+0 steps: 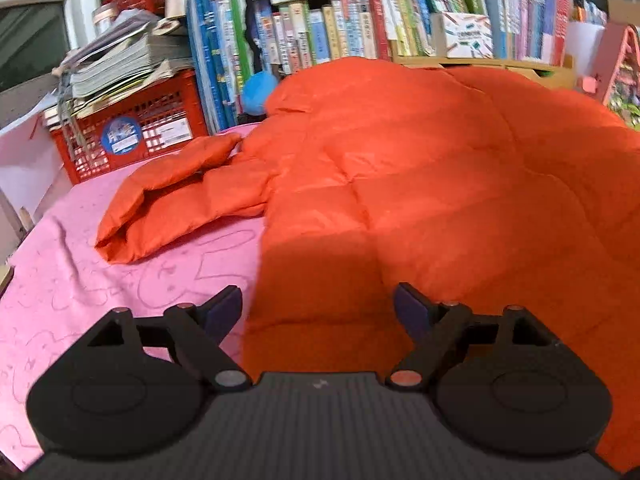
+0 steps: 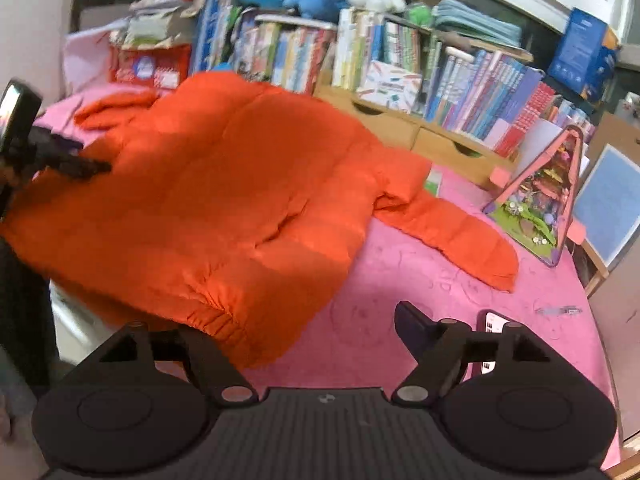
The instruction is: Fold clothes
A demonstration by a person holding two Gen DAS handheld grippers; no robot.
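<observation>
Left claw (image 1: 318, 306): fingers apart, nothing between them, held over the near hem of the jacket (image 1: 400, 184), not touching it as far as can be judged. Right claw (image 2: 316, 332): fingers likewise apart and empty, above the pink cloth (image 2: 400, 304) just beside the jacket's near corner, where the elastic hem is gathered.

Jacket: orange, quilted, puffy. It lies spread over the pink cloth on the surface, body roughly flat, both sleeves out to the sides. The left sleeve (image 1: 176, 204) is doubled over on itself; the right sleeve (image 2: 452, 228) points toward a pink toy house (image 2: 544, 200). No fold of the body is evident; the task appears to be at an early stage.

Risks noted:

- The fill is thick and springy. A shallow pinch on the hem is likely to take only the top layer, or slip off the slick shell, so the fold drags instead of lifting
- A folded sleeve or panel may spring open once released, since nothing holds it down
- The near hem looks to overhang the surface edge on the left side in the right wrist view. A pull toward the person could slide the whole jacket off
- A phone (image 2: 494, 328) lies just beside the right claw; a low sweep could knock it
- The right sleeve cuff is near the toy house; swinging it inward carelessly could snag or tip the toy
- The far edge sits close against the books (image 1: 328, 32), leaving little room to reach behind
</observation>
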